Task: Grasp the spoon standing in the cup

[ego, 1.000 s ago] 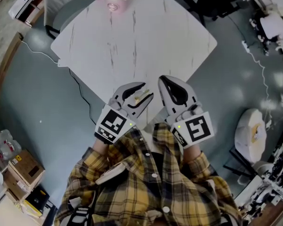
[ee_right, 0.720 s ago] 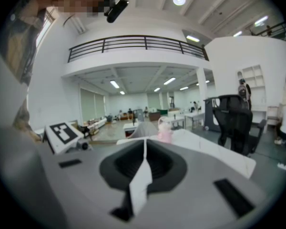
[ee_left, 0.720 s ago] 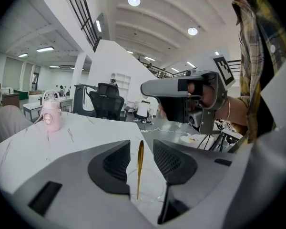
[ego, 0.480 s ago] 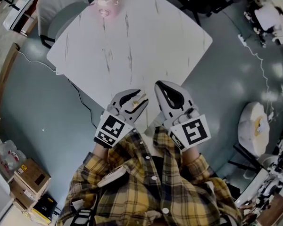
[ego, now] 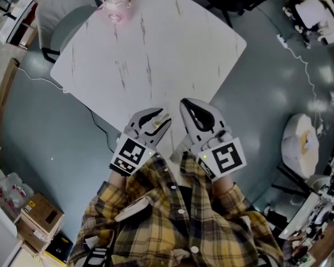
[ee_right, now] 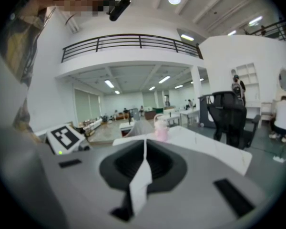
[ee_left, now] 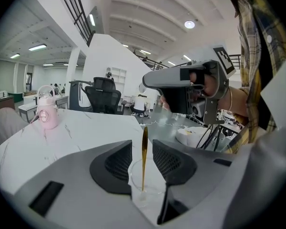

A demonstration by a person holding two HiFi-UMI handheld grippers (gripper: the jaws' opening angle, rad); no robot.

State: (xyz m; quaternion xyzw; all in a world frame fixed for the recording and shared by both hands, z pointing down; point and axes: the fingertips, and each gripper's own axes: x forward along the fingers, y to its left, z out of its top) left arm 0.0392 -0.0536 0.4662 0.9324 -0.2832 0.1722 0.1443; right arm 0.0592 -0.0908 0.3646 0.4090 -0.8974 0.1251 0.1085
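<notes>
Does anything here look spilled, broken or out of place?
Nothing stands out. The gold spoon stands upright in its clear cup, between the left gripper's closing jaws, which do not touch it yet. The pink bottle sits upright on the table.

I can read no word, brand or number anywhere: my left marker cube and my right marker cube bear only black-and-white square patterns, and the yellow sticker on the cardboard box is too small to read.
</notes>
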